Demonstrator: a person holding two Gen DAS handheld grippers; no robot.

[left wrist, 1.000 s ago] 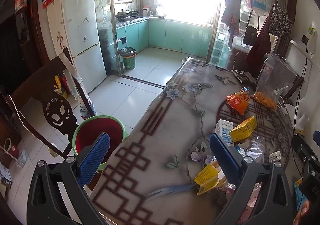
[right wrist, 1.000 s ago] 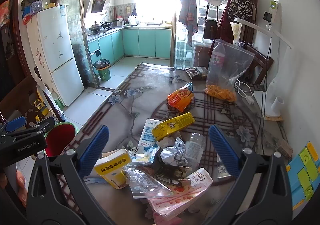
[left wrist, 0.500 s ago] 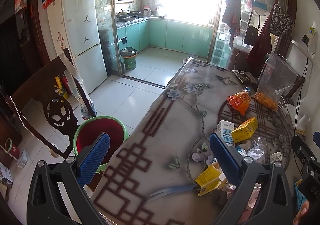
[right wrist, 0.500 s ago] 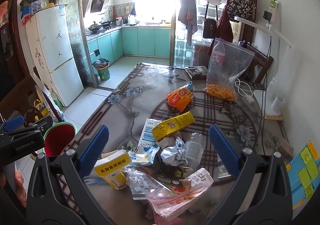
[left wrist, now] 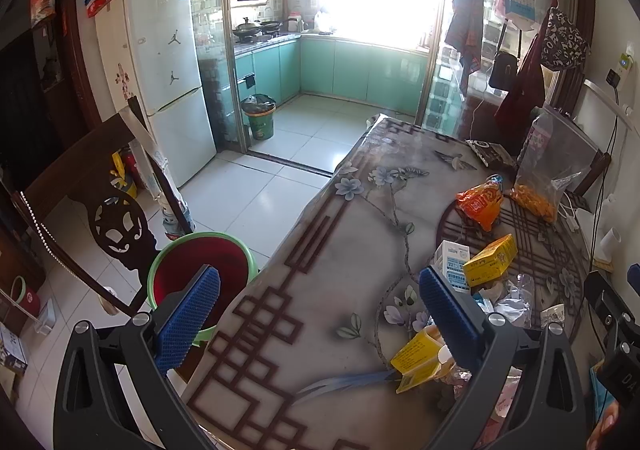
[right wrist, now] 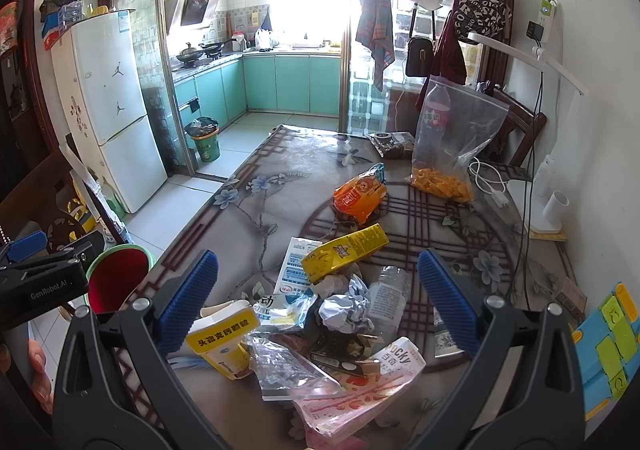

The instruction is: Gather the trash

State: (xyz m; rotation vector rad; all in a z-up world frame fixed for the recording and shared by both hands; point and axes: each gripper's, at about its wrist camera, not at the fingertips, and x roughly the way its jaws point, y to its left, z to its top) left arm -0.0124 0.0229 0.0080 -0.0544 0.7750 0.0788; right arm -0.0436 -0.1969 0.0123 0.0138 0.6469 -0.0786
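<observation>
Both the left claw and the right claw are hanging spread, pinching nothing. The trash pile is lying uncollected on the desk; the red bin is waiting at nine o'clock.

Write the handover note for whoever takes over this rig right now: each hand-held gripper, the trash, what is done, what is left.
Left hand-held gripper: open, empty, over the table edge.
Right hand-held gripper: open, empty, above the trash pile.
Trash on the table: yellow carton, crumpled paper, clear wrapper, orange snack bag.
Red bin stands on the floor beside the table.
Done: nothing visibly collected.
Left: pick up every piece, probably into the bin.
</observation>
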